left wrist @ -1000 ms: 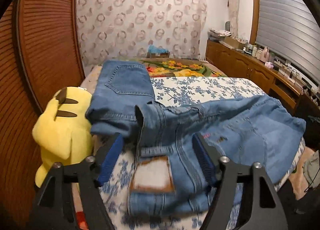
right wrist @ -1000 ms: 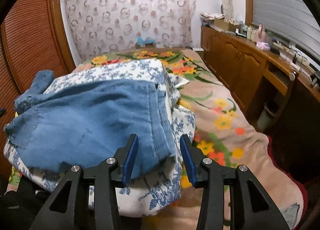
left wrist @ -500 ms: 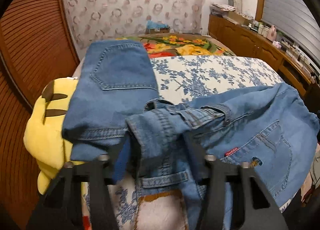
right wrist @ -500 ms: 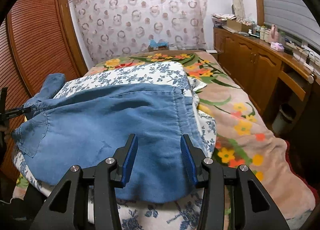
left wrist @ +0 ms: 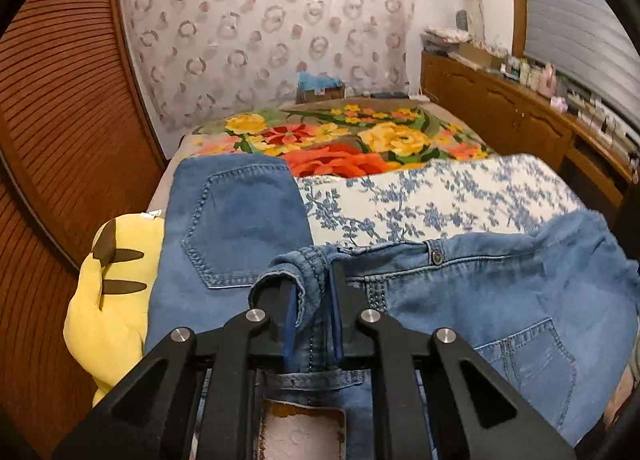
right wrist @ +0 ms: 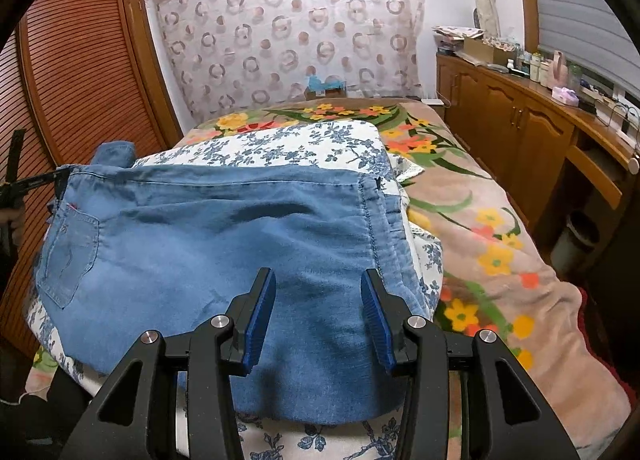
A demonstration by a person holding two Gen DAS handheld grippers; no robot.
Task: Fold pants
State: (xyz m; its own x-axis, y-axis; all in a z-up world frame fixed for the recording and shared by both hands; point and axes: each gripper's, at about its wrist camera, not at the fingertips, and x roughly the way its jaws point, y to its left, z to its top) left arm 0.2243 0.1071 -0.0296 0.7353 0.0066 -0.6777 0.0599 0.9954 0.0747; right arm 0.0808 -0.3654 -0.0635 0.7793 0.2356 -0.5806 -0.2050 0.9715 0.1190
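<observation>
Blue denim pants (right wrist: pixel 224 244) spread over the bed's blue-floral white quilt (right wrist: pixel 280 141); left gripper (left wrist: pixel 311 320) jaws pinch waistband, right gripper (right wrist: pixel 318 320) jaws wide w/ hem between, untouched.

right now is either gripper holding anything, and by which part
The left gripper is shut on the jeans, pinching the bunched waistband edge. The right gripper is open over the jeans' other end and holds nothing.
</observation>
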